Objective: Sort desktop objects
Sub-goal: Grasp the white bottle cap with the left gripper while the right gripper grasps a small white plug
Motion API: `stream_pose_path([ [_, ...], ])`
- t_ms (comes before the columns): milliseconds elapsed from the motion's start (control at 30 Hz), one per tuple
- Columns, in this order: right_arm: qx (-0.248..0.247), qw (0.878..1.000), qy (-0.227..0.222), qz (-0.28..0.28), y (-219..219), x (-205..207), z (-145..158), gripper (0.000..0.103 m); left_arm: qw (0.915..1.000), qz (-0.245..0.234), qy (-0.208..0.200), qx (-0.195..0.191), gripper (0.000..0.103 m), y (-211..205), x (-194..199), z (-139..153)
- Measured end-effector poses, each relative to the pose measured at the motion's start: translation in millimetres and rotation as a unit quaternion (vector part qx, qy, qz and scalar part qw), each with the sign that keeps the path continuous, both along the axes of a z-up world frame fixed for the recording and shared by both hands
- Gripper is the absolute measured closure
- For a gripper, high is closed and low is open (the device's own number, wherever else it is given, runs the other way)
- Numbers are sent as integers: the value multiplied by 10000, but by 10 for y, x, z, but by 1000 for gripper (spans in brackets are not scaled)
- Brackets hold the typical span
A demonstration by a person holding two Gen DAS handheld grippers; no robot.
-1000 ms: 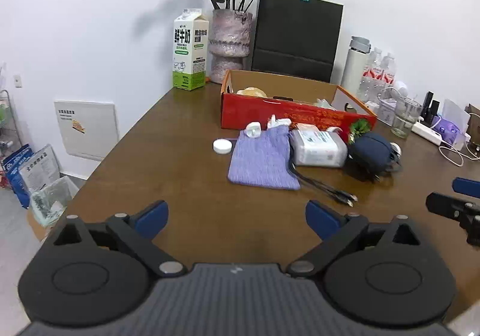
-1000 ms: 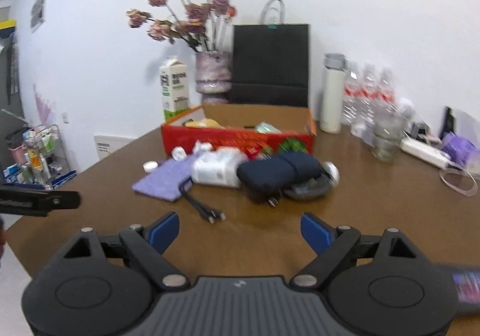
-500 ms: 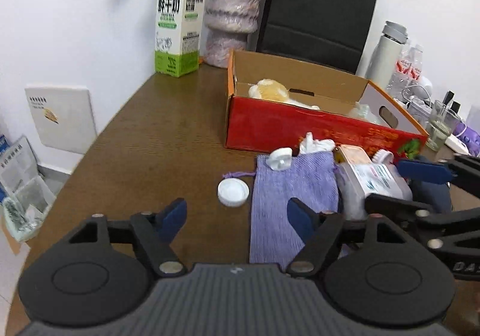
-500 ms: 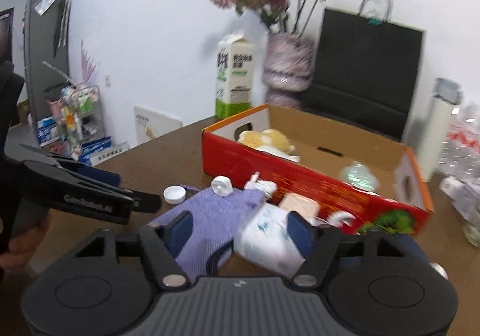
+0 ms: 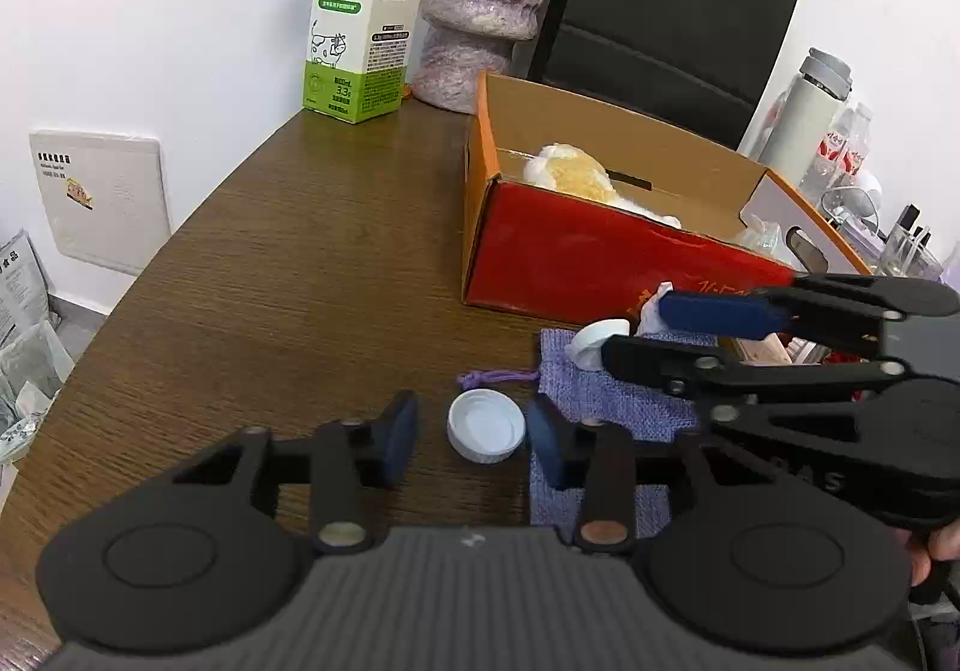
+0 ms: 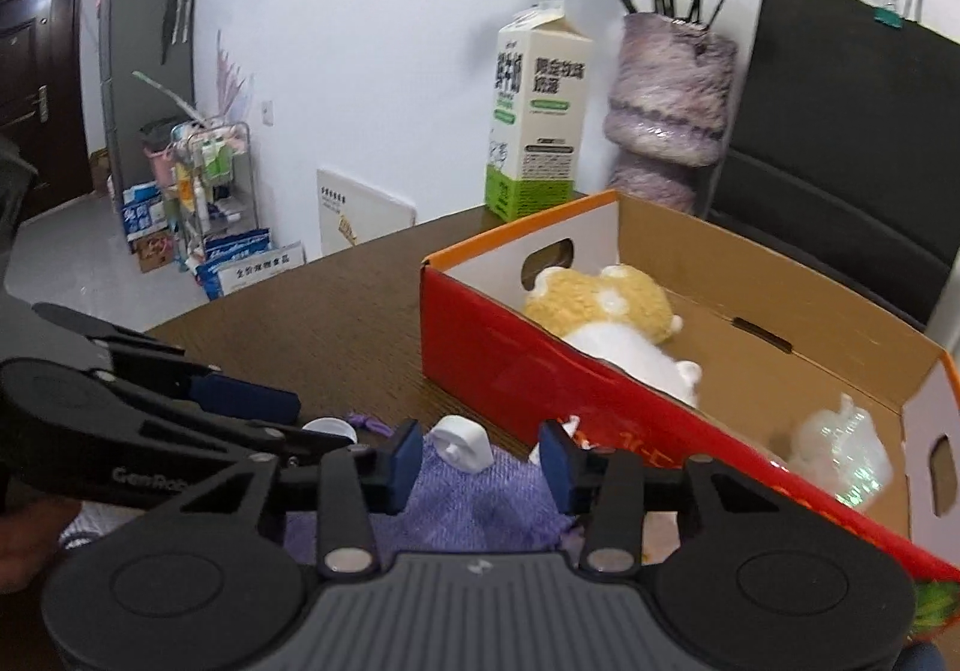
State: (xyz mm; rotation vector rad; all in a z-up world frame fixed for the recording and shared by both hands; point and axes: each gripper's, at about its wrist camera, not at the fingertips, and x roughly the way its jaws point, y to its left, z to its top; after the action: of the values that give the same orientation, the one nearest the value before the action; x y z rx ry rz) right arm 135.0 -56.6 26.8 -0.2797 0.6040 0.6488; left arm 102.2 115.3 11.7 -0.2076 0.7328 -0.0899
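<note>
Left wrist view shows my left tool low over the desk, its blue pads on either side of the white bottle cap that lies open side up just beside the purple pouch; the jaws have just been closing, yet a gap remains on both sides, so I judge the cap bracketed but not yet gripped. I set the pads level with its rim because so flat a piece, I judge, can only be pinched from the sides. My right tool has likewise been closing, with the small white plug-like piece on the pouch between its pads; it too looks unclamped, though how close the pads stand is hard to read. Both pieces lie just in front of the red cardboard box, which I take for the sorting bin, since a yellow-and-white plush toy and a crumpled clear wrapper already rest inside. Counting: two tools, one cap, one plug-like piece, one pouch, one box holding two things, plus one milk carton and one vase behind.
</note>
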Motion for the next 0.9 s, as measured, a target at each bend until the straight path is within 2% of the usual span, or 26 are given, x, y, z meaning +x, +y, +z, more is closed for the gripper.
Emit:
stream_pose_path([
  [67,-42,9999,53,76,51,44,-28,68,9999,-95,-17,-97,75,13,3,-8],
  [133,-112,9998,88,126,98,73,-64,74,9999,-120,-38,-98,76,7,-3,-10],
  [167,-133,9997,135,152,113,83,-79,83,9999,-137,-92,-46,92,-7,-15,-8],
  [200,-149,9996,191,176,131,91,-96,87,9999,-132,-64,44,98,-22,-18,-12],
  [333,-67,9997,173,136,134,66,-83,87,9998,-142,-88,95,99,-27,-36,-6],
  [467,51,10000,13,-21,77,-28,38,87,9994,-172,-300,76,99,-24,-124,113],
  [533,114,9998,-112,-151,11,-101,122,87,9990,-290,-332,100,97,-55,-156,158],
  [567,151,9996,-145,-206,-29,-134,157,87,9988,-345,-316,117,83,-82,-153,166],
  [600,183,9993,-184,-276,-79,-180,196,87,9987,-364,-332,127,54,-99,-146,167],
  [633,200,9990,-214,-327,-118,-214,223,87,9986,-330,-373,197,44,-128,-141,162],
  [667,218,9987,-244,-379,-169,-266,251,87,9980,-347,-418,326,41,-168,-136,148],
  [700,230,9985,-270,-407,-208,-301,269,87,9973,-387,-425,446,51,-205,-124,133],
  [733,245,9982,-302,-451,-260,-355,291,87,9973,-374,-366,515,56,-231,-108,114],
  [833,303,9973,-334,-586,-415,-495,348,87,9975,-498,-361,356,53,-247,-114,60],
  [900,386,9961,-358,-701,-512,-581,380,87,9975,-539,-160,428,68,-285,-95,15],
])
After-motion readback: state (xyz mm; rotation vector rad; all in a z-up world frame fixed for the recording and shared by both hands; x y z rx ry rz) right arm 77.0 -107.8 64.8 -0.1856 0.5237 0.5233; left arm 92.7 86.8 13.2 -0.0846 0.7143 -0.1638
